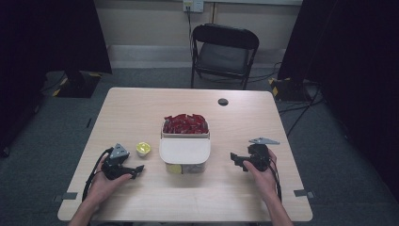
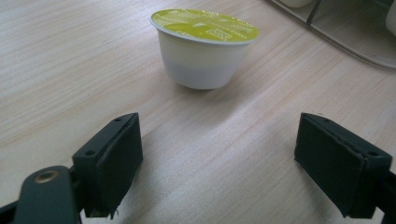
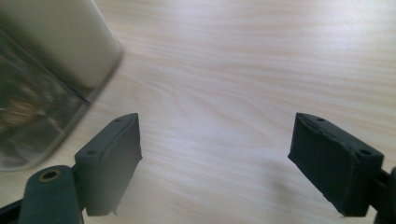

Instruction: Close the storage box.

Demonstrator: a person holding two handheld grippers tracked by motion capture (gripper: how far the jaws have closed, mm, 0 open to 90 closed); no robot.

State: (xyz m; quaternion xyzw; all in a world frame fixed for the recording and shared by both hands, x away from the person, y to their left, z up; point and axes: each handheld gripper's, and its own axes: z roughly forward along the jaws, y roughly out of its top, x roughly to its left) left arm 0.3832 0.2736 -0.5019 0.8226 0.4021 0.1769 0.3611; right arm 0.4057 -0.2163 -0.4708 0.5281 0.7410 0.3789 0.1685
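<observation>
A small coffee capsule (image 2: 204, 46) with a white cup body and a yellow-green foil lid is seen standing upright on the worktop (image 1: 141, 197), lid up, just ahead of the left hand-held gripper (image 2: 219, 163). From above, the capsule (image 1: 143, 149) is found left of the storage box and apart from it. It is judged to be light and fairly stiff in its plastic wall, though thin enough to be dented by a hard squeeze; the foil top is likely to be punctured or creased easily. The wall is smooth and tapers downward, so a slip downward out of the pads is to be expected unless it is taken across the upper body, just under the rim, where the lip can be caught.

The jaws of the left hand-held gripper (image 1: 137, 170) are held wide, with nothing between them. The right hand-held gripper (image 1: 236, 160) is likewise spread wide and empty, low over bare wood to the right of the box.

The storage box (image 1: 184, 150) is covered at its near half by a cream lid, under which another yellow capsule is glimpsed through the clear wall; its far half is filled with red packets (image 1: 185, 124). A folding chair (image 1: 225, 52) is placed beyond the worktop.
</observation>
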